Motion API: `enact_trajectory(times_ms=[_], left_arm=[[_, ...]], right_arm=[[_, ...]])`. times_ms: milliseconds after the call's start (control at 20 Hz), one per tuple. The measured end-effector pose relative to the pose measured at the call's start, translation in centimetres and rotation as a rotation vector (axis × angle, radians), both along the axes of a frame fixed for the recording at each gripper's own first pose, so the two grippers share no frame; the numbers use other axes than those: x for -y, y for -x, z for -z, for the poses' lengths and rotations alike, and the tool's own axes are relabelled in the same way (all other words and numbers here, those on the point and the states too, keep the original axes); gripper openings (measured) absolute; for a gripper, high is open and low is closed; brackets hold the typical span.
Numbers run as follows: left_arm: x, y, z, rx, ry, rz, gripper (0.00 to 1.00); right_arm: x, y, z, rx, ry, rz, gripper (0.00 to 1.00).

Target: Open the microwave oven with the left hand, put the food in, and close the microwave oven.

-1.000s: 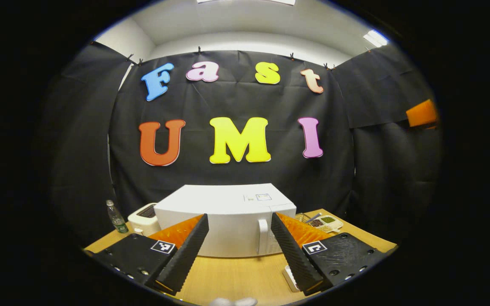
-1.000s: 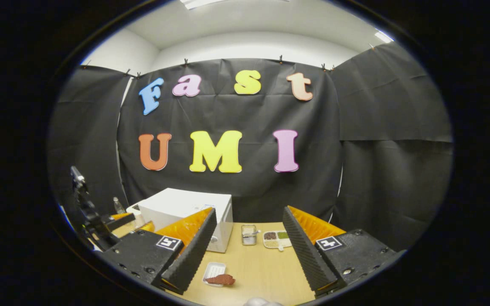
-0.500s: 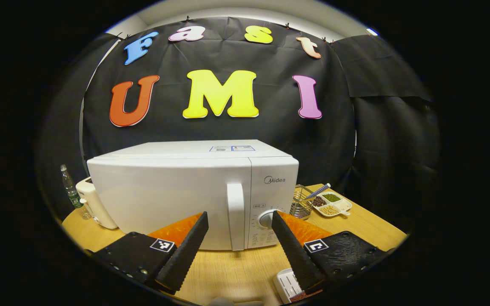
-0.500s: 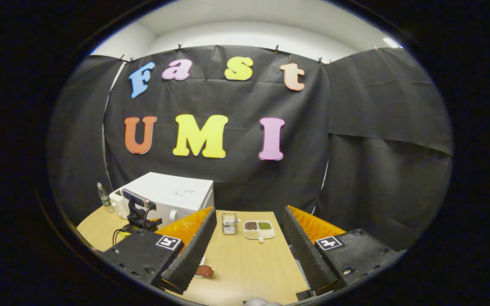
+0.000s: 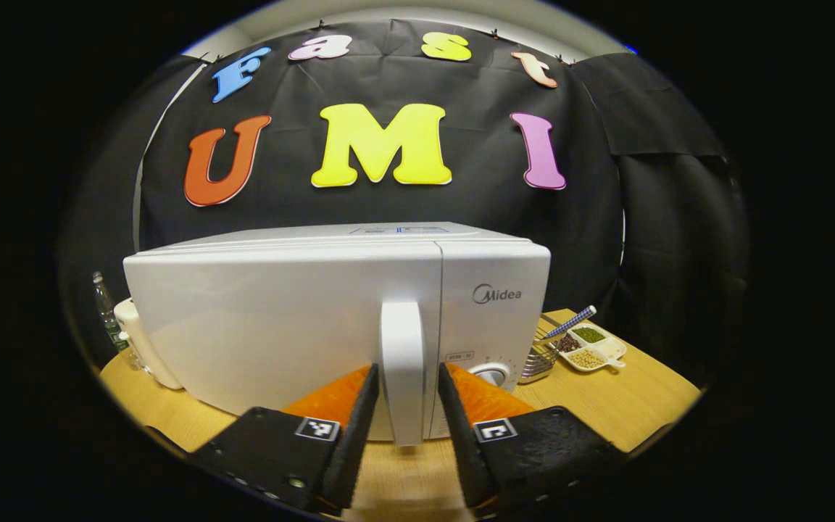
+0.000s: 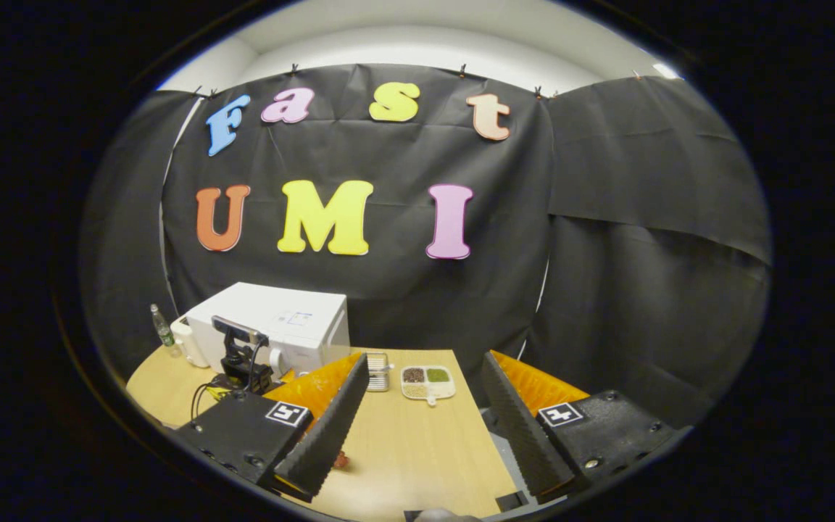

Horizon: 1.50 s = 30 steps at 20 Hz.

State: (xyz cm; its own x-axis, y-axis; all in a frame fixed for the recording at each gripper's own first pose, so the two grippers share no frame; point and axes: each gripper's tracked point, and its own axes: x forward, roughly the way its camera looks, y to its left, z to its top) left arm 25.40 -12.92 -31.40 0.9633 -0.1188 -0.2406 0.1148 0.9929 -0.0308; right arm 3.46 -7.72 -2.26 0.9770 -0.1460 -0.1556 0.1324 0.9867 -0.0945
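The wooden tabletop point(image 6: 417, 449) carries everything here. On it stands the white microwave oven point(image 5: 280, 319), door closed, well to the left in the right gripper view point(image 6: 280, 326) and close up in the left gripper view. A vertical white door handle point(image 5: 403, 362) runs down the front of the microwave oven, with a round dial point(image 5: 491, 375) just to its right on the control panel.

The left gripper point(image 5: 403, 428) is right at the door handle: its two fingers stand one on each side of the lower part of the handle, very close to it, but whether both press on it cannot be told. Seen from the right gripper view, the left gripper point(image 6: 243, 362) sits just in front of the microwave oven.

The right gripper point(image 6: 417, 435) hangs over the tabletop, well apart from the microwave oven, its fingers spread wide with nothing between them.

A white toaster point(image 5: 143, 348) stands just beside the left wall of the microwave oven, and a clear bottle point(image 5: 104, 312) with a green label stands beyond it. To the right of the oven is a wire basket point(image 5: 539, 359), and beside that a divided white dish point(image 5: 595, 346) of beans and grains with a spoon point(image 5: 570, 322) leaning over it.

A small reddish-brown piece of food point(image 6: 340, 460) lies on the tabletop, mostly hidden behind the right gripper's left finger
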Motion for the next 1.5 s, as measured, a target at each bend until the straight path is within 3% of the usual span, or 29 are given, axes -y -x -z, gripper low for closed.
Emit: enact_trajectory(times_ms=[50,100,250,300,350,850,1250,1500], left_arm=[[0.4,0.1,0.0,0.006,0.002,0.007,0.24],[0.5,0.0,0.0,0.017,-0.001,0.015,0.27],[0.1,0.1,0.0,0.011,-0.012,0.014,0.18],[0.2,0.1,0.1,0.01,-0.012,0.013,0.13],[0.1,0.2,-0.1,0.009,-0.017,0.012,0.09],[0.1,1.1,0.2,-0.024,-0.008,0.033,0.09],[-4.2,11.2,-0.1,-0.011,-0.027,0.079,0.07],[-9.0,16.4,0.0,-0.049,-0.048,0.02,0.07]], right_arm=[[-0.2,-0.1,0.1,-0.002,-0.001,-0.004,0.95],[-0.2,-0.1,0.3,-0.003,0.0,-0.006,0.95],[-0.6,0.0,1.0,-0.021,-0.013,-0.015,0.95],[-0.8,0.0,1.3,-0.026,-0.018,-0.019,1.0],[-0.9,0.1,1.4,-0.029,-0.024,-0.02,0.95],[-1.4,1.0,1.0,-0.019,-0.012,-0.027,0.95],[-4.6,0.6,1.7,-0.024,-0.045,-0.115,0.95],[-8.5,1.6,2.8,-0.034,-0.053,-0.211,0.95]])
